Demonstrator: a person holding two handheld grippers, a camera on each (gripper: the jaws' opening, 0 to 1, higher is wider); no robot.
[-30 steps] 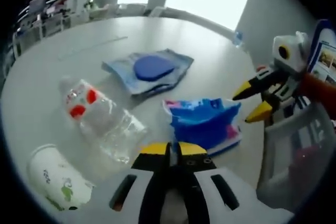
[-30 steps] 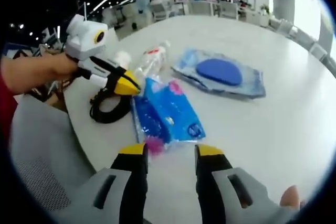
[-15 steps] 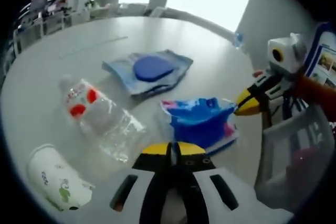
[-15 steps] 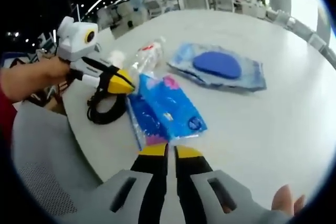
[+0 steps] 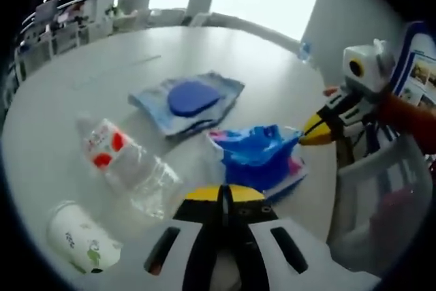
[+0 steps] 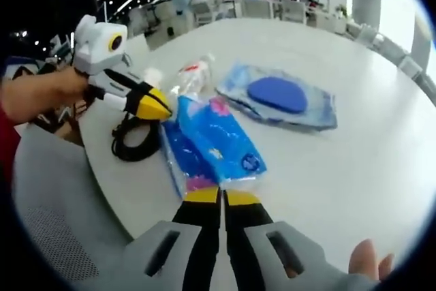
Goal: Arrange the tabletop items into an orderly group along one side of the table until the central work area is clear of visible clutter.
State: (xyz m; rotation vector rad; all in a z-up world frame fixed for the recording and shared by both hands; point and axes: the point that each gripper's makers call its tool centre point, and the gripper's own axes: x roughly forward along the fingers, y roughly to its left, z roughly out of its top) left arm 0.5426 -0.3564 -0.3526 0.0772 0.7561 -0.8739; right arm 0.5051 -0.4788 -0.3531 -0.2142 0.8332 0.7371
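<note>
Two hand-held grippers work over a round white surface (image 6: 354, 161) strewn with clutter. The right gripper (image 6: 221, 197) has its fingers pressed together on the near edge of a blue plastic packet (image 6: 218, 142), which lies close to the surface's edge; in the left gripper view the same packet (image 5: 259, 156) shows crumpled, with the right gripper's yellow tips at its corner. The packet looks soft, light and slick, likely to sag and slide unless pinched at a sealed edge or corner, as it appears to be now. The left gripper (image 5: 223, 194) hangs above the surface with its fingers pressed together on nothing. Beyond the packet lie a flat clear pouch holding a blue oval pad (image 5: 189, 97), a clear plastic bottle (image 5: 128, 161) on its side and a paper cup (image 5: 82, 244), also on its side. The bottle looks empty, light and prone to roll; its body is the better hold. A coiled black cable (image 6: 136, 142) sits beside the packet.
</note>
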